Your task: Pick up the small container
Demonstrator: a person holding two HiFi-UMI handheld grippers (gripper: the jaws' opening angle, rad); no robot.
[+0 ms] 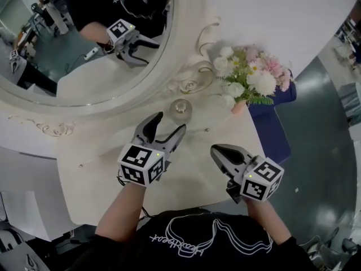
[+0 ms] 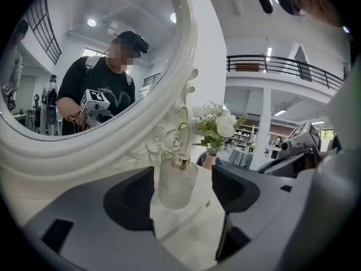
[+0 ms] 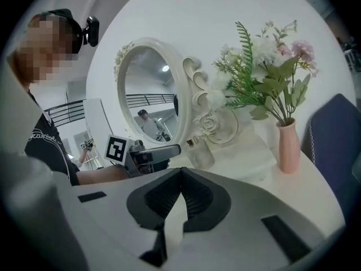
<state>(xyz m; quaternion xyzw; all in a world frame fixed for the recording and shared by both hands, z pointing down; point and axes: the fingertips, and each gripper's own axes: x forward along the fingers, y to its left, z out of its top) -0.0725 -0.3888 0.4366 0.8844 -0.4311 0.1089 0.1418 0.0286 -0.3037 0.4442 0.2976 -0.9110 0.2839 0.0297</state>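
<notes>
White dressing table [image 1: 101, 191] sits below a round mirror [image 1: 84, 66]. The small frosted bottle [image 1: 180, 110] stands upright near the middle of the frame. My left gripper [image 1: 169, 124] points straight at it from just below, jaws wide apart and touching nothing. My right gripper [image 1: 219, 150] waits farther off at lower right, closed and empty. I think the left one should go.

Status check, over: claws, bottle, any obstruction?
Left claw open, lined up on frosted bottle, not touching. Right claw shut, empty. Flower vase stands clear.
</notes>
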